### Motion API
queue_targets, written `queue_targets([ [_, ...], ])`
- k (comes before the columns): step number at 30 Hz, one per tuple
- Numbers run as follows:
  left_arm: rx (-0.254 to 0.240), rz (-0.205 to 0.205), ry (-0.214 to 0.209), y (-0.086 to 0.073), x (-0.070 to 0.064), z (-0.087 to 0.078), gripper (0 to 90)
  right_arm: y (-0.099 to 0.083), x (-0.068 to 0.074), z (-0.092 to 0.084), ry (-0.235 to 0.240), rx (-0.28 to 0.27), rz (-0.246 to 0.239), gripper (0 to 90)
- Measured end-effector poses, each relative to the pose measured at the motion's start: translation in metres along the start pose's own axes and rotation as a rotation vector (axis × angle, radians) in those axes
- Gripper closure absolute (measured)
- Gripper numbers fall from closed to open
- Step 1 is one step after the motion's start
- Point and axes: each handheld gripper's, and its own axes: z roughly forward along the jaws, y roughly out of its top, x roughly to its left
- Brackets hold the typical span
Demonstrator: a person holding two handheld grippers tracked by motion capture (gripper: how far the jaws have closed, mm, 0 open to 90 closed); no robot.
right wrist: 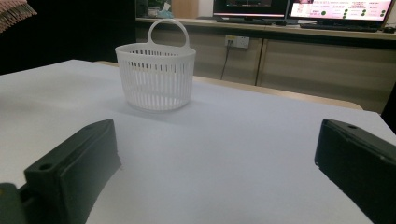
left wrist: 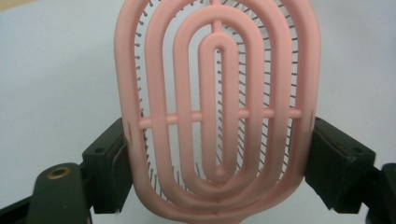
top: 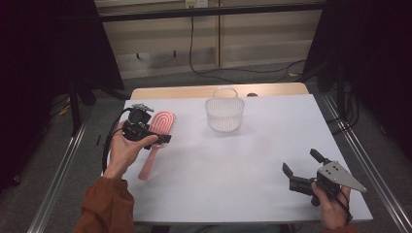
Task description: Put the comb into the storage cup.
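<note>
My table (top: 233, 160) carried a white cover, its wooden edge showing along the far side; a white slatted basket (top: 224, 113) with a loop handle stood upright near that far edge; beyond it, black cables (top: 233, 73) trailed over the grey floor before pale cabinet doors; lit monitors (right wrist: 299, 8) sat on the counter above.

Rust-orange sleeve (top: 104, 206); black left tongs (top: 154, 130) with trailing black cable; black right tongs (top: 301, 162), grey three-cornered screw-dotted plate (top: 342, 175).
</note>
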Motion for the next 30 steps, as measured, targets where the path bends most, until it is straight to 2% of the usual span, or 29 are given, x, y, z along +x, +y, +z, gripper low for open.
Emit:
queue_targets([
  [2,-0.024,-0.012,0.000,0.001,-0.001,-0.003,19.9,0.000,0.000,0.000,-0.001,0.000,0.002,0.0],
  [6,-0.036,0.015,-0.003,0.002,-0.002,-0.007,20.0,0.000,0.000,0.000,0.001,-0.001,0.000,0.0],
  [11,-0.096,0.013,-0.002,0.006,-0.006,-0.014,19.9,0.000,0.000,0.000,0.000,0.000,0.000,0.0],
  [19,-0.165,0.012,0.005,0.012,-0.011,-0.020,19.9,0.000,0.000,0.000,0.000,-0.004,-0.002,0.0],
  [20,-0.164,0.025,0.004,0.013,-0.011,-0.020,19.9,0.000,0.000,0.000,-0.002,-0.003,-0.002,0.0],
  [24,-0.220,0.019,-0.006,0.015,-0.011,-0.021,19.9,0.000,0.000,0.000,-0.001,-0.004,-0.003,0.0],
  [30,-0.293,0.046,-0.006,0.017,-0.012,-0.025,19.9,0.000,-0.001,0.000,-0.004,-0.005,-0.002,0.0],
])
